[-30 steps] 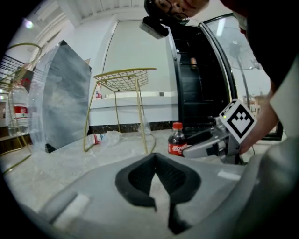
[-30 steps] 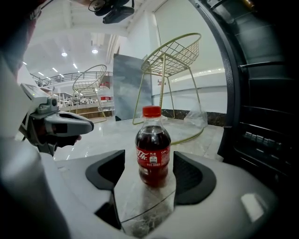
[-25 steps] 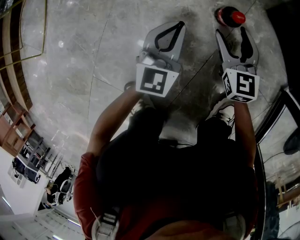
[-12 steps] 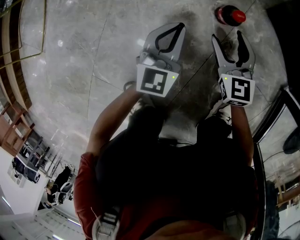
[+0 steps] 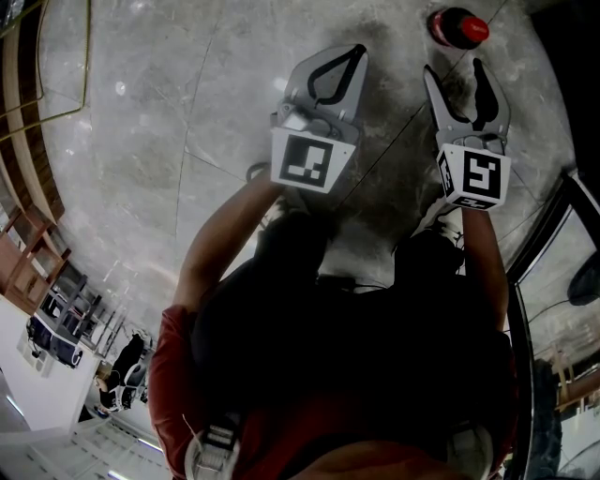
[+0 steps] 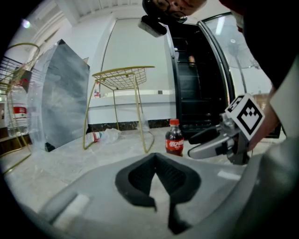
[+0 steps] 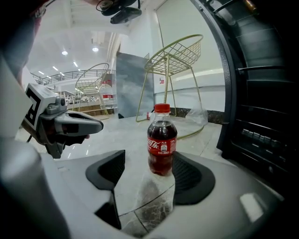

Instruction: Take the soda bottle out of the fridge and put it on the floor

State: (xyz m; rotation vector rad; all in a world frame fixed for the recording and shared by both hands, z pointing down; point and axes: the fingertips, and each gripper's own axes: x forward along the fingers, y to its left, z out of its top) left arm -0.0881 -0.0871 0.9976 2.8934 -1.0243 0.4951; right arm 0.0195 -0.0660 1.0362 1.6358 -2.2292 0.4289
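Note:
A small soda bottle (image 5: 457, 27) with a red cap and dark drink stands upright on the grey marble floor (image 5: 169, 112). In the right gripper view the bottle (image 7: 162, 140) is straight ahead, just beyond the fingertips and free of them. My right gripper (image 5: 455, 73) is open with nothing between its pads (image 7: 191, 179); it shows from the side in the left gripper view (image 6: 205, 142). My left gripper (image 5: 349, 54) hangs to the left of the bottle, shut and empty, its tips meeting (image 6: 155, 156). From there the bottle (image 6: 174, 138) is ahead and to the right.
The dark open fridge (image 7: 261, 116) stands right beside the bottle, its door frame (image 5: 553, 234) at my right. A gold wire chair (image 6: 126, 79) and a grey slab (image 6: 65, 102) stand behind. A crumpled clear bottle (image 6: 105, 135) lies under the chair.
My right gripper has drawn back a little from the bottle, which stays standing on the floor. The left gripper has kept still.

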